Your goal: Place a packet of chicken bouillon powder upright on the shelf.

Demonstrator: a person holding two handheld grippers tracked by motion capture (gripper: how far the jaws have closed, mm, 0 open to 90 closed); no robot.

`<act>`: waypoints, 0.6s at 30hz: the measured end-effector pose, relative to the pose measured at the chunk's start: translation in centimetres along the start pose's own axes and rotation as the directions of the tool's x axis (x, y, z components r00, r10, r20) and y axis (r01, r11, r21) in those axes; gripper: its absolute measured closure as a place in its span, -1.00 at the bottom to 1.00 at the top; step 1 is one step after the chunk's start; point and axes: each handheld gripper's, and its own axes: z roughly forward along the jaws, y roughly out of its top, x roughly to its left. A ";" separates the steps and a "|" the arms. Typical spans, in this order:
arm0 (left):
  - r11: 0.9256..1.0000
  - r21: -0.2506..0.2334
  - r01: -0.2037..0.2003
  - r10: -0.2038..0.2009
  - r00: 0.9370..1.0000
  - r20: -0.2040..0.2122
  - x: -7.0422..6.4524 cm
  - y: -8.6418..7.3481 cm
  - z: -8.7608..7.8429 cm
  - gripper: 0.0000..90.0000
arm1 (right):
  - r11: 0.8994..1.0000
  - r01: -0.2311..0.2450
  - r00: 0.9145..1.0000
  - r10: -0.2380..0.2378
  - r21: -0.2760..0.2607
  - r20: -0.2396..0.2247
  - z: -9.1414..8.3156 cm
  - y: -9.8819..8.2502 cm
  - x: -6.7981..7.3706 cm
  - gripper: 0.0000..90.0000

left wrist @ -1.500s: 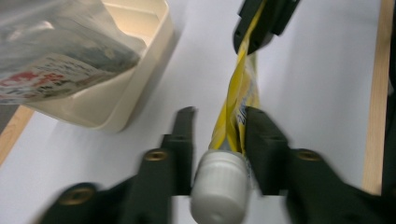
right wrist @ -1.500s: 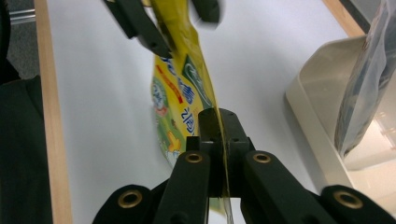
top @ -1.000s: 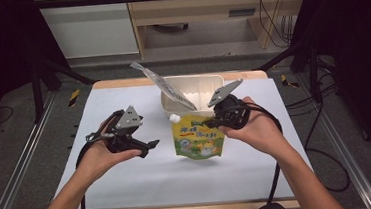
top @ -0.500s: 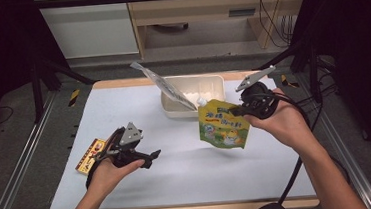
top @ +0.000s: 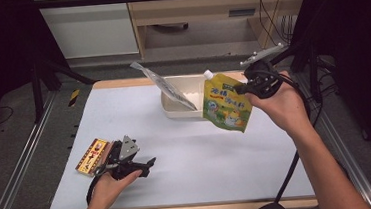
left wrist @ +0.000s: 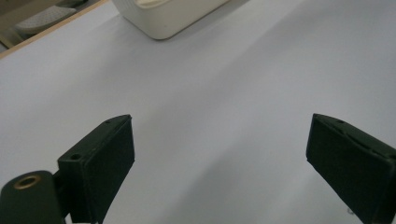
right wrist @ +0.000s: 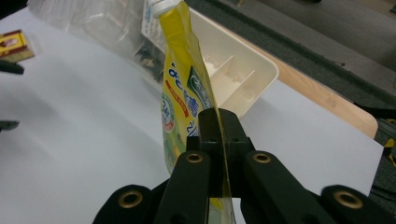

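Observation:
A yellow-green spout pouch (top: 226,106) with a white cap hangs tilted in the air just right of the cream tray (top: 174,110). My right gripper (top: 245,87) is shut on the pouch's right edge. In the right gripper view the jaws pinch the pouch (right wrist: 184,93) edge-on, so the right gripper (right wrist: 219,135) is closed on its seam. My left gripper (top: 150,163) rests low near the table's front left and points right. Its jaws stand wide open in the left gripper view, where the left gripper (left wrist: 219,140) has only bare table between them.
A clear plastic bag (top: 164,86) leans out of the tray's left end. A flat red-and-yellow packet (top: 93,156) lies at the table's left edge, just behind my left hand. The tray corner (left wrist: 163,18) lies ahead of the left jaws. Metal rails flank the table.
The right hand has lifted the pouch off the table and carried it up and to the right. The left hand has dropped toward the front left, beside the packet.

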 end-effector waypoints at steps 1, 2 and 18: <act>1.000 -0.005 0.010 -0.010 1.000 -0.002 0.0 -0.1 0.0 -0.83 | 1.000 -0.009 1.000 0.009 -0.004 0.005 0.0 0.2 -0.2 1.00; 1.000 -0.004 0.014 -0.014 1.000 -0.003 0.1 -0.3 0.0 -0.83 | 1.000 -0.017 1.000 0.017 -0.009 0.013 0.1 0.4 -0.3 1.00; 1.000 0.014 0.025 -0.025 0.999 -0.023 0.1 -0.8 0.2 -0.83 | 0.984 -0.174 0.976 0.178 -0.043 0.127 2.2 4.0 -2.3 1.00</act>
